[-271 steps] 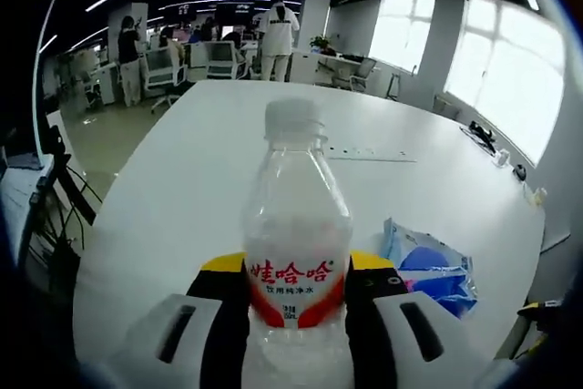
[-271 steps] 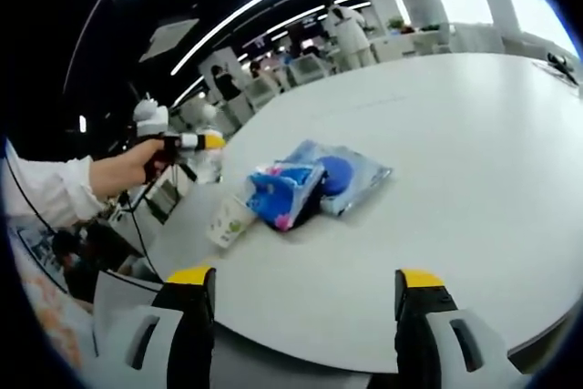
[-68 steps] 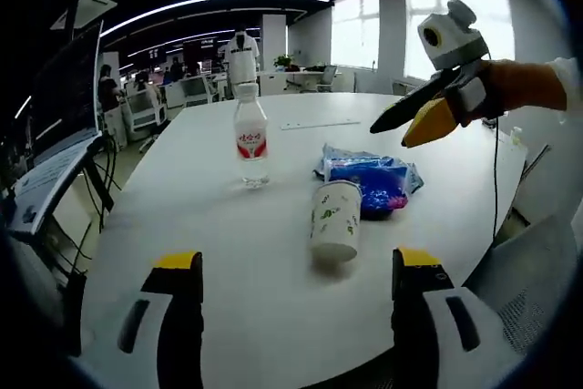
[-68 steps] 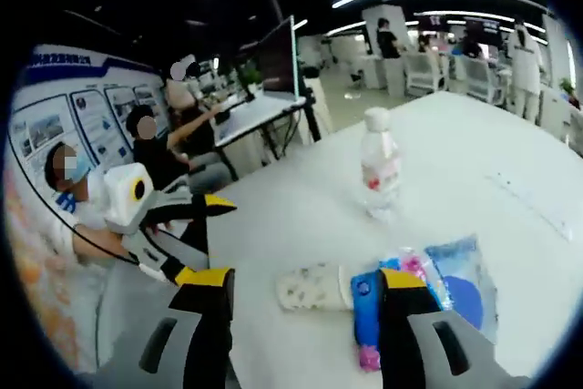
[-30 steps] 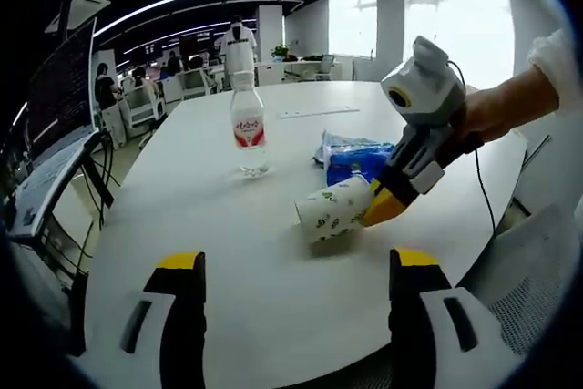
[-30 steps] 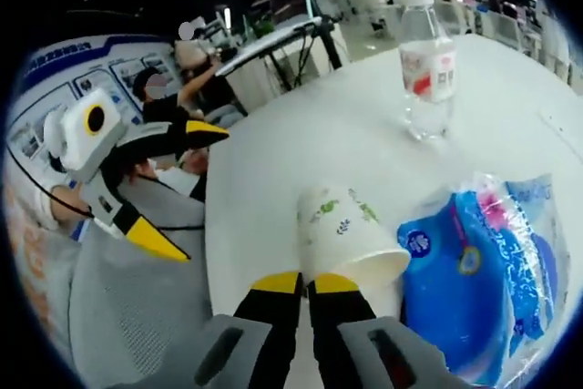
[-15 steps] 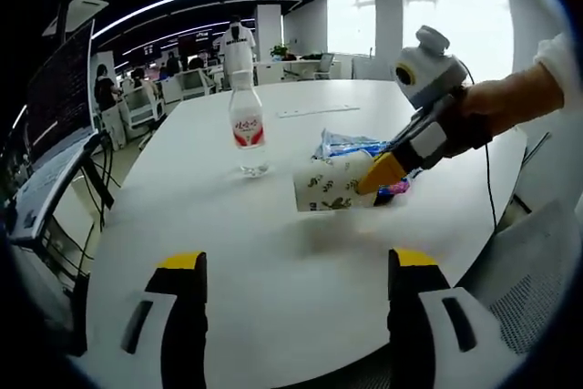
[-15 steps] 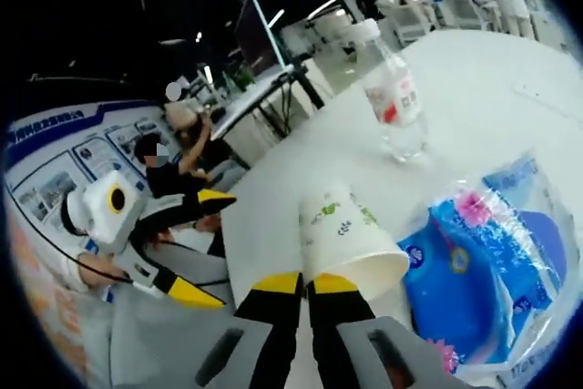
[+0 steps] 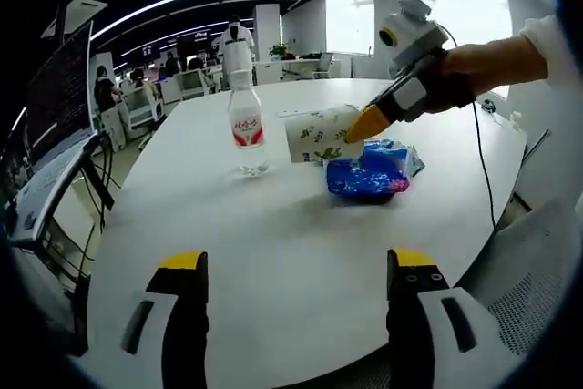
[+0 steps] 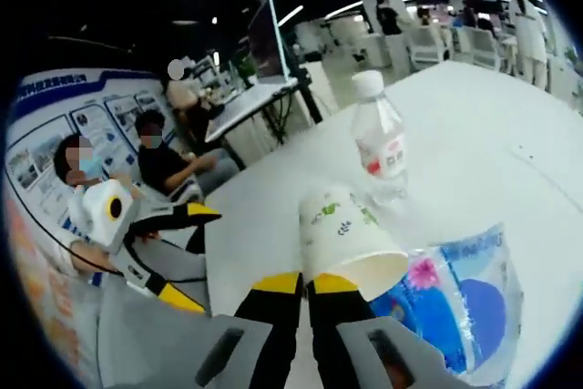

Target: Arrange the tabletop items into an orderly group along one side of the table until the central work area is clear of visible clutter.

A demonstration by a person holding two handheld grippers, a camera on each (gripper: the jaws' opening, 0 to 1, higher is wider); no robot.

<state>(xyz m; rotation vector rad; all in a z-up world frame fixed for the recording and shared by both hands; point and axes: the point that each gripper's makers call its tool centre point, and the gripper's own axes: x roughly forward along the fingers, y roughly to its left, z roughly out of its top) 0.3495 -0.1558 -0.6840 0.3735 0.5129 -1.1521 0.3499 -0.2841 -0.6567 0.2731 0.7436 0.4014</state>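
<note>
A white paper cup (image 9: 317, 135) with green leaf print hangs tilted on its side above the white table (image 9: 273, 234), between a clear water bottle (image 9: 246, 128) with a red label and a blue plastic packet (image 9: 368, 171). My right gripper (image 9: 357, 127) is shut on the cup's rim, held by a hand coming in from the right. In the right gripper view the cup (image 10: 349, 236) is pinched at my right gripper (image 10: 305, 281), with the bottle (image 10: 381, 147) behind it and the packet (image 10: 455, 302) below. My left gripper (image 9: 296, 260) is open over the near table edge; the left gripper (image 10: 189, 257) is open.
A grey chair back (image 9: 533, 266) stands at the table's near right edge. A monitor on a stand (image 10: 266, 38) and seated people (image 10: 164, 166) are beside the table. Desks, chairs and a standing person (image 9: 236, 43) lie beyond the far edge.
My right gripper closed on the cup, lifted it off the table and carried it up and back toward the bottle, over the blue packet. My left gripper stayed open and still.
</note>
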